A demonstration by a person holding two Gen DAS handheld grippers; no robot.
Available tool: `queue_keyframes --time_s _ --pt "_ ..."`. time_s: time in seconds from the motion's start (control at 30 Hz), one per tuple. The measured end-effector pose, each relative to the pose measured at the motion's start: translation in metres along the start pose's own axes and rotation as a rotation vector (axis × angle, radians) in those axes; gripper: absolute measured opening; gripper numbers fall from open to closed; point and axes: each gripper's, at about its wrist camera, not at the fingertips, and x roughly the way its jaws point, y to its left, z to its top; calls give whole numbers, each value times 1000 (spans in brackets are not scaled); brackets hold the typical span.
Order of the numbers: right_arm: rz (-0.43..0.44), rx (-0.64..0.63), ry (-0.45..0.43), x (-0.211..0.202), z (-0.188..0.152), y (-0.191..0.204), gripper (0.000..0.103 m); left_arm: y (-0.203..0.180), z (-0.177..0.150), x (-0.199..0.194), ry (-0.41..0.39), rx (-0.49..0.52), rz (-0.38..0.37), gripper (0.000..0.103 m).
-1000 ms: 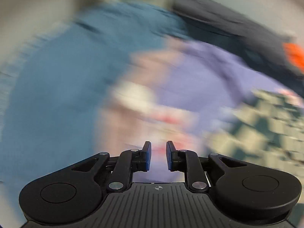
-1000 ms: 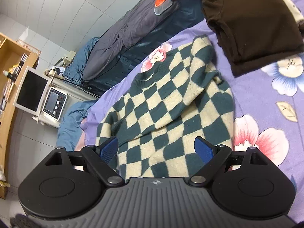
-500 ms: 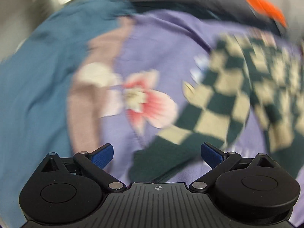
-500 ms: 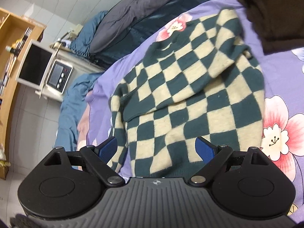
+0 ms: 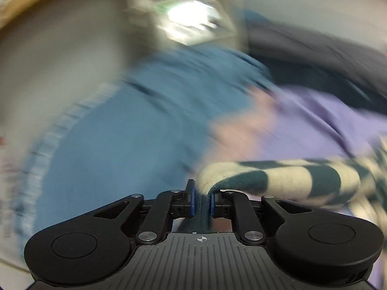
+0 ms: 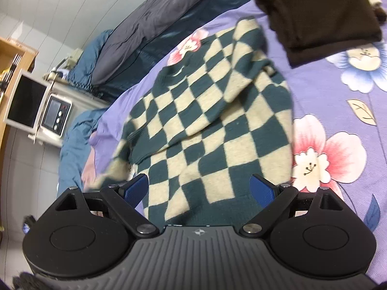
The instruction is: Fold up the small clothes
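Observation:
A green and cream checked sweater (image 6: 212,111) lies spread on a purple flowered bedsheet (image 6: 343,101), one sleeve folded across its body. My left gripper (image 5: 202,201) is shut on the dark cuff of the other sleeve (image 5: 285,178), which stretches away to the right; this view is motion-blurred. My right gripper (image 6: 200,188) is open and empty, just above the sweater's dark hem (image 6: 217,207).
A folded dark brown garment (image 6: 312,12) lies on the sheet beyond the sweater. Dark blue and grey bedding (image 6: 154,21) runs along the wall. A blue blanket (image 5: 125,130) hangs at the bed's left edge. A monitor (image 6: 26,104) stands on a small cabinet.
My left gripper was open over the sleeve cuff half a second ago; now it is shut on it and has swung left. My right gripper stays open and has shifted slightly over the hem.

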Motion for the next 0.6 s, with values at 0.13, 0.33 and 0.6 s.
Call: queue_keyframes --time_s 0.13,0.33,0.6 --pt "4 1 3 0 -2 -1 92 6 23 19 30 -125 -13 103" --pt "-27 -96 10 9 1 12 92 -59 -28 -5 181 -65 -303 103" --pt "-36 -518 109 90 8 93 92 -160 -157 -93 423 264 -570 103"
